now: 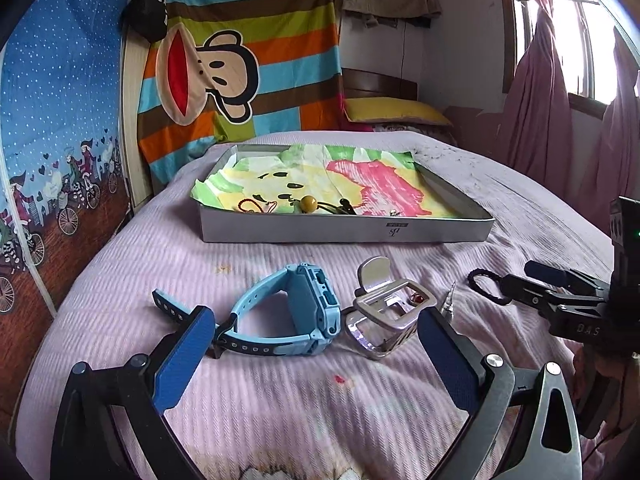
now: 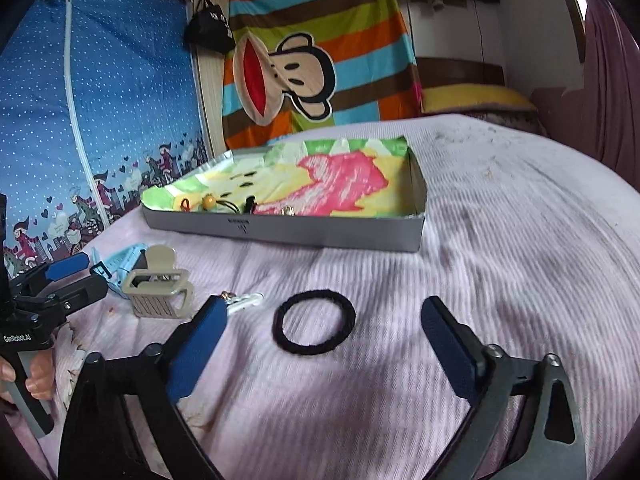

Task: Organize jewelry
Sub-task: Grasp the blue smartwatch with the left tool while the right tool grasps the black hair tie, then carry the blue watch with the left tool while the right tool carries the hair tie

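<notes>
Black fuzzy hair tie point(image 2: 314, 322) lies flat, ring-shaped.

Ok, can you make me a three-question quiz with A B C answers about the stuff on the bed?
1. Where does the black hair tie lie?
A. in the tray
B. on the bedspread
C. on the pillow

2. What colour is the watch?
A. light blue
B. red
C. green

3. How does the right hand-held gripper stand?
A. shut on the hair tie
B. open, holding nothing
C. shut on the clip

Answers:
1 B: it rests on the lilac bedspread, nearer than the tray.
2 A: strap and case are pale blue.
3 B: its blue fingers stand wide apart either side of the tie.
</notes>
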